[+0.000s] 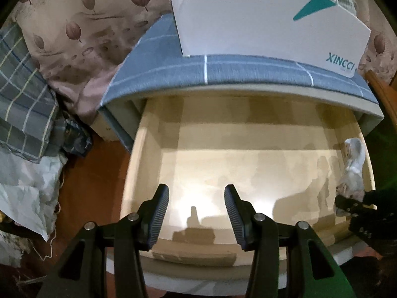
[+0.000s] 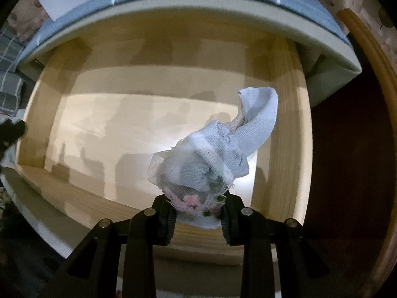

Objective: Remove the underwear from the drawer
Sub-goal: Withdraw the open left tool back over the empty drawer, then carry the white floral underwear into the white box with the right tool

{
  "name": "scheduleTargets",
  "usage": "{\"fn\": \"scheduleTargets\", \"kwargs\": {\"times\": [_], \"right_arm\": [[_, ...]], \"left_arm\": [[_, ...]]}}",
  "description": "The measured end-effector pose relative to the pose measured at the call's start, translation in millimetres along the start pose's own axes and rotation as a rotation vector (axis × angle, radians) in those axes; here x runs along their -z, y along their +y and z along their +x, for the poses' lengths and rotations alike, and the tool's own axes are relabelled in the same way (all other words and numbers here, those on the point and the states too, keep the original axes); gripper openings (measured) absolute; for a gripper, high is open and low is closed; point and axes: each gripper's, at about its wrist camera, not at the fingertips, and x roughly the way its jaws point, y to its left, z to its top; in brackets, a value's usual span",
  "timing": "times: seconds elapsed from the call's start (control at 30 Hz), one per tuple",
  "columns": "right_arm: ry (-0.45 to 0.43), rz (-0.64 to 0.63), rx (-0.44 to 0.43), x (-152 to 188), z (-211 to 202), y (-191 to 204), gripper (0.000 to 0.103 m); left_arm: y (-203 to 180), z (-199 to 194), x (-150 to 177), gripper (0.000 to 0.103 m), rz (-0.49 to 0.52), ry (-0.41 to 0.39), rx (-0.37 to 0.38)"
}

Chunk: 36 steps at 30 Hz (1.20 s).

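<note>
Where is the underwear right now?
The underwear is pinched in the right gripper, hanging over the open drawer near its right wall. The left wrist view shows it at the drawer's far right edge.

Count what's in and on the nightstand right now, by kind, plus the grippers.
Underwear, held by the right gripper: 1
White box on top: 1
Open drawer: 1
Grippers, including the open, empty left gripper: 2
Total: 5
</note>
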Motion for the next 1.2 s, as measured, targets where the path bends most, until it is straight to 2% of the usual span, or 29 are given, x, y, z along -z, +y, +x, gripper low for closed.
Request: {"fn": "scheduleTargets", "kwargs": {"times": [0.13, 0.33, 0.57, 0.77, 1.0, 1.2], "right_arm": [[-0.018, 0.009, -0.036, -1.6, -16.1, -14.7, 0.027], [-0.117, -0.023, -0.056, -18.5, -76.7, -19.1, 0.027], [-0.230, -0.067, -0.058, -57.7, -149.7, -12.2, 0.027], [-0.309, -0.113, -0.066, -99.2, -198.2, 8.8, 0.027], [-0.367, -0.145, -0.056, -162.4, -218.9, 40.4, 0.027], [-0.344, -0.165, -0.038, -214.1, -194.5, 60.6, 0.027]], "left_arm": [[2.2, 2.3, 3.9, 0.048, -0.015, -0.004, 0.015], [1.8, 5.6, 5.0, 0.048, -0.015, 0.000, 0.050], [-4.5, 0.7, 6.3, 0.048, 0.011, -0.039, 0.045], [6.2, -0.9, 5.1, 0.048, -0.040, -0.049, 0.064], [20.4, -0.3, 5.5, 0.048, -0.110, -0.051, 0.089], [29.5, 1.6, 5.0, 0.048, -0.158, -0.042, 0.114]]}}
